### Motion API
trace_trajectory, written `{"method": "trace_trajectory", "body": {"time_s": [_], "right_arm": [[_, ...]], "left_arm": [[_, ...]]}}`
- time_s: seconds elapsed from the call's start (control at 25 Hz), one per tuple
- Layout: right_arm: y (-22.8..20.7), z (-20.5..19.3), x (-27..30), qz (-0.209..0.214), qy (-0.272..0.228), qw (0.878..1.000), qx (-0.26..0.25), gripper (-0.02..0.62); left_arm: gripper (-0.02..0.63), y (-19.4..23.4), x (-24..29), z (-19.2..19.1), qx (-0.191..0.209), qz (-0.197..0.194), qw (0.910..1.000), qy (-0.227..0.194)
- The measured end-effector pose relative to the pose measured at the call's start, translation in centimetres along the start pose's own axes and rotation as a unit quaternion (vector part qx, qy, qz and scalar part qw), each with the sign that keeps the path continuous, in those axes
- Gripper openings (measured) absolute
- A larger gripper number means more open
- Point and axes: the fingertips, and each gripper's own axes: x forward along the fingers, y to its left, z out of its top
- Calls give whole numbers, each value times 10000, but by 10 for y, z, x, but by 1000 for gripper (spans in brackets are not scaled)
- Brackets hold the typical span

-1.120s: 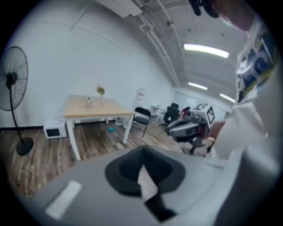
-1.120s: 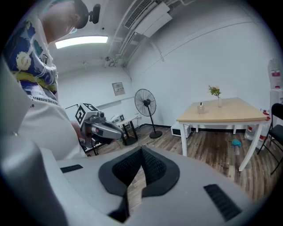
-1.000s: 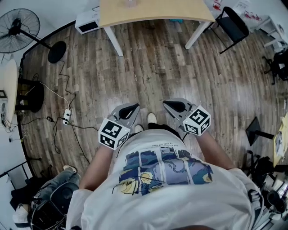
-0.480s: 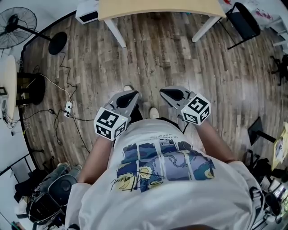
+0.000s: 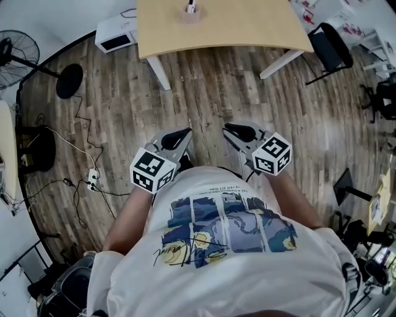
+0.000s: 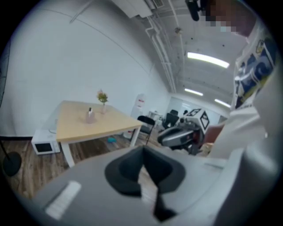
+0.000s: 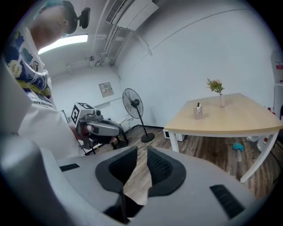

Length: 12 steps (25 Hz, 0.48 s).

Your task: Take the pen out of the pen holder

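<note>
None of the task looks done, by my judgement; every step is left.

Head view: the desk (image 5: 247, 25) lies at 12 o'clock, across a stretch of wooden floor (image 5: 216, 86) from the person. The pen holder (image 5: 190, 15) stands on it near the far edge, with a small upright thing in it that I take for the pen (image 5: 190, 5). The left tongs (image 5: 179, 137) and right tongs (image 5: 235, 130) are held side by side at the person's waist, pointing to 12 o'clock and well apart from the desk.

Left gripper view: the dark pads meet at their tips with nothing between them, so these tongs are closed and empty. The pen holder (image 6: 90, 116) shows at 10 o'clock from the tips, far off on the desk, with a vase (image 6: 102, 99) of flowers just beside it.

Right gripper view: a narrow gap stands between the pads, bare floor showing through it, so these tongs are slightly apart and empty. The pen holder (image 7: 198, 112) sits at 1 o'clock, with the pen's tip above its rim. A fan (image 7: 132, 103) stands at 12 o'clock.

What remains is to walk to the desk, bring one pair of tongs over the holder, close it on the pen and lift it out.
</note>
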Motion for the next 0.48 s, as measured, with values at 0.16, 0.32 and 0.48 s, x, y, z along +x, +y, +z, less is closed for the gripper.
{"method": "trace_trajectory", "body": {"time_s": [0.16,0.32,0.48], "right_arm": [[-42,35,45,-447,56,9989,-141,84],[-79,71,76,-734,-103,9971,-166,63],[-124,101,92,-842,-129,9963,-132,63]], "left_arm": [[9,56,-4,24,132,-56,9999,-86],[9,104,-11,28,130,5,9999,-33],[9,135,-12,39,-98,187,9996,-163]]}}
